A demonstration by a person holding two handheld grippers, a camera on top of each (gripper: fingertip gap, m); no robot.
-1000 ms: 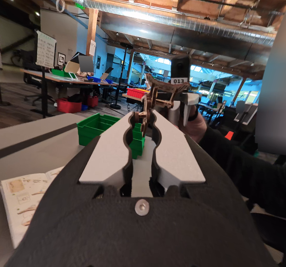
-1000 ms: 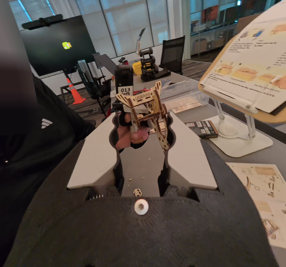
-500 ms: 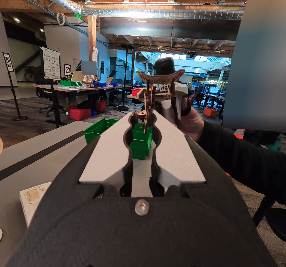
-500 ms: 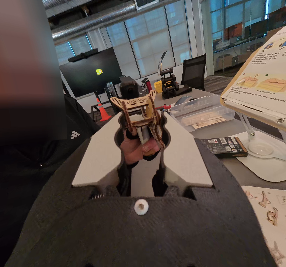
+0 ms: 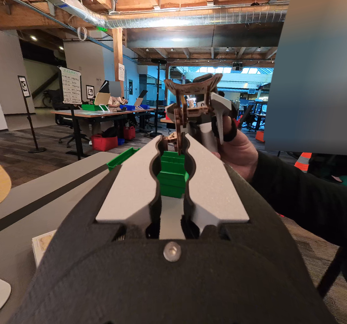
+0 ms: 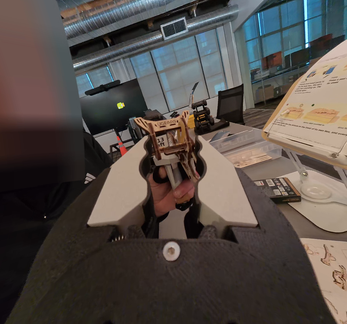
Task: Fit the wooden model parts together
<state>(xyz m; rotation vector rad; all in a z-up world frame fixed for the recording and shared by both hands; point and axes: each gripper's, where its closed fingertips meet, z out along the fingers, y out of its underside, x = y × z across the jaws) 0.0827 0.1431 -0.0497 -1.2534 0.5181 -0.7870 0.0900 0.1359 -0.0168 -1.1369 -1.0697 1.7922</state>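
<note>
A light-brown wooden model (image 5: 189, 99), an open frame of laser-cut parts, is held up in the air between both grippers. My left gripper (image 5: 172, 141) is shut on a thin lower part of the model. My right gripper (image 6: 171, 143) is shut on the frame of the wooden model (image 6: 169, 136) from the opposite side. In the left wrist view the right gripper (image 5: 195, 112) shows beyond the model, with a hand (image 5: 236, 151) on it. In the right wrist view the left gripper (image 6: 171, 172) shows behind the model, partly hidden by it.
A green bin (image 5: 172, 176) stands on the grey table (image 5: 56, 189), with a booklet (image 5: 41, 243) nearer. On the right stand a bookstand with an instruction page (image 6: 309, 120), a black box (image 6: 277, 187), a clear plastic tray (image 6: 242, 150) and a parts sheet (image 6: 330, 270). Both grippers' tips are close together, under 4 cm apart.
Both grippers have risen and tilted up with the model held between them. The right jaws have narrowed around the model's frame. The booklet has slid lower in the left view.
</note>
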